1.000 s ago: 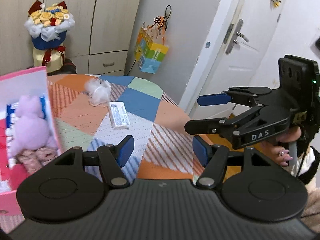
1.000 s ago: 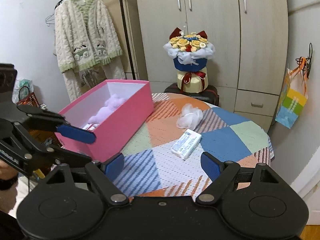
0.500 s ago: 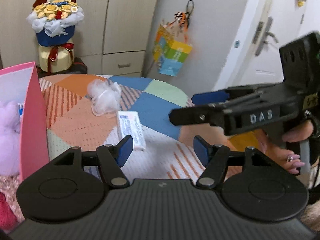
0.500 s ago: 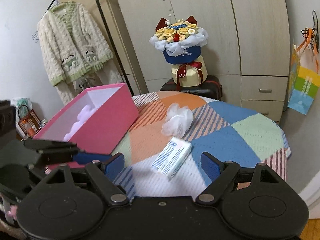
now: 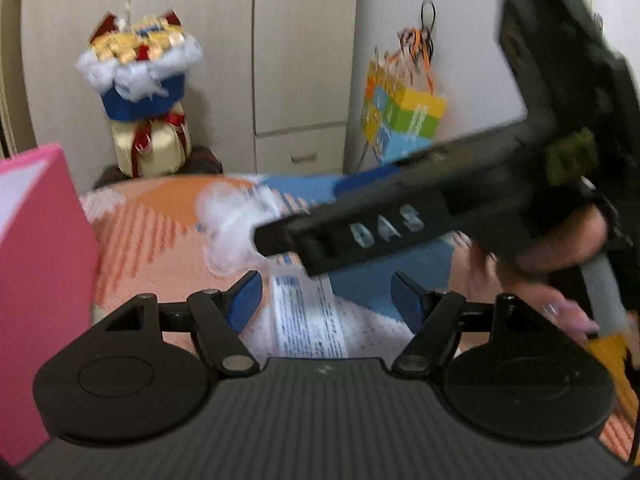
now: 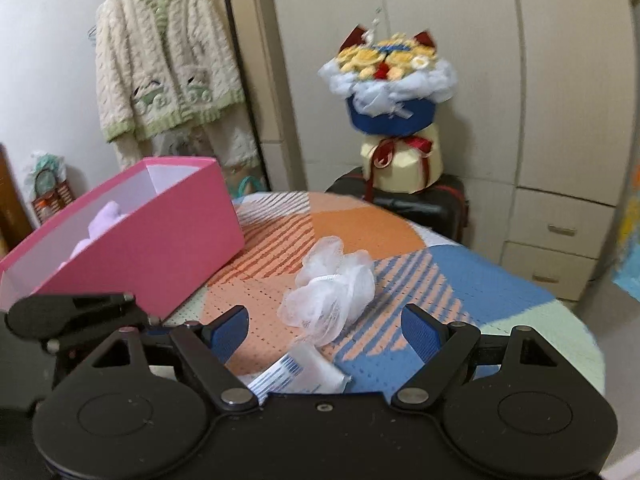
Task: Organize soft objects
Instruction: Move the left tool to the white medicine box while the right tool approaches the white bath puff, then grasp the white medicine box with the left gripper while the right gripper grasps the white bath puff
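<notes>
Left gripper [image 5: 326,298]: jaws stand apart and have just been opening further; nothing is held. The white tissue pack [image 5: 308,320] lies flat on the cloth in the gap between the blue pads, untouched by either.

Right gripper [image 6: 324,330]: jaws wide apart, nothing gripped. In its own view the white mesh puff [image 6: 330,286] sits on the cloth just ahead, between the two pads and clear of both. The tissue pack lies beneath the gripper body, its near end hidden.

Seen from the left wrist, the right gripper crosses the view from the right, blurred, its tips over the mesh puff; whether they touch it cannot be told. A hand [image 5: 560,256] holds its grip at the right edge.

Puff and pack lie close together, the puff farther from both cameras. Both rest on a patchwork tablecloth [image 6: 460,280] of orange, blue and green panels.

A pink box [image 6: 168,232] stands open on the left of the table, apart from both items. A pale purple plush toy [image 6: 102,220] lies inside.

Beyond the table: a flower bouquet [image 6: 390,80] on a dark case, a cream cardigan [image 6: 164,64] on a rack, wardrobe doors, and a coloured paper bag [image 5: 404,116] hanging on the wall.
</notes>
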A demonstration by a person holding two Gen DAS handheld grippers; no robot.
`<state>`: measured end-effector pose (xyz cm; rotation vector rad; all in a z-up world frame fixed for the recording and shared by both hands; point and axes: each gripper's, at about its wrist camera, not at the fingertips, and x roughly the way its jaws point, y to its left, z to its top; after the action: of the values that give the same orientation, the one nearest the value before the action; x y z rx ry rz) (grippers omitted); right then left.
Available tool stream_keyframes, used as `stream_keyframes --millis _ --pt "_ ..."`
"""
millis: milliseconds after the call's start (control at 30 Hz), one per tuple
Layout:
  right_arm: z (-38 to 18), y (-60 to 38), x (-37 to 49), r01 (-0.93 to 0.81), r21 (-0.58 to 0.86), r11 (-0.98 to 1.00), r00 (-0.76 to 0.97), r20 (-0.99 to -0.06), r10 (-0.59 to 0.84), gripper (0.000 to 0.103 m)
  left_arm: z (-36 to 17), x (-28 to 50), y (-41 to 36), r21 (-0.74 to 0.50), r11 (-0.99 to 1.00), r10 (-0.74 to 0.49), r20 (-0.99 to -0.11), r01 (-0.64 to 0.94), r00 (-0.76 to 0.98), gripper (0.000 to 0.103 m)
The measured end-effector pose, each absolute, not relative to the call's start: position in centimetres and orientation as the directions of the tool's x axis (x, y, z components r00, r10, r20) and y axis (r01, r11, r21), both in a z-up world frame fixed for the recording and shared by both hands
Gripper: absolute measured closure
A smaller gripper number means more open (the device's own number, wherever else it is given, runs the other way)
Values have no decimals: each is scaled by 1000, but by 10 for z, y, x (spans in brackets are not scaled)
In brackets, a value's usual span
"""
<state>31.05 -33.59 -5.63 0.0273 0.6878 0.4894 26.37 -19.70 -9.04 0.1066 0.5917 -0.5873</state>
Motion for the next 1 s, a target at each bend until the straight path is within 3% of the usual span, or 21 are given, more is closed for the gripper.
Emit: stream_keyframes --millis 333,433,467,500,567,633,800,1000 --pt "-90 -330 369 -484 267 833 546 -652 526 16 -117 268 -213 49 854 -400 -576 518 713 36" --pt "-99 -323 377 -481 234 845 549 -671 498 17 -121 269 -215 24 857 -402 -594 515 697 48" --pt "-101 -321 378 -483 222 847 553 -673 491 17 -121 268 -216 39 864 -386 -588 501 711 59" --pt "-102 -320 377 -483 212 850 559 -673 485 21 -122 267 -217 55 865 -376 -585 498 718 62" --pt "-101 -320 373 -485 187 855 579 -664 473 39 -120 267 -215 40 867 -382 -589 497 712 64" --pt "-99 -320 369 -490 174 854 594 -650 474 67 -118 268 -213 24 870 -386 -591 493 709 65" --pt "-96 -322 359 -473 170 865 618 -635 463 80 -114 270 -203 -29 883 -389 -602 468 697 65" --pt "-90 -321 340 -441 144 886 645 -635 425 84 -103 255 -189 -44 889 -394 -585 457 709 65"
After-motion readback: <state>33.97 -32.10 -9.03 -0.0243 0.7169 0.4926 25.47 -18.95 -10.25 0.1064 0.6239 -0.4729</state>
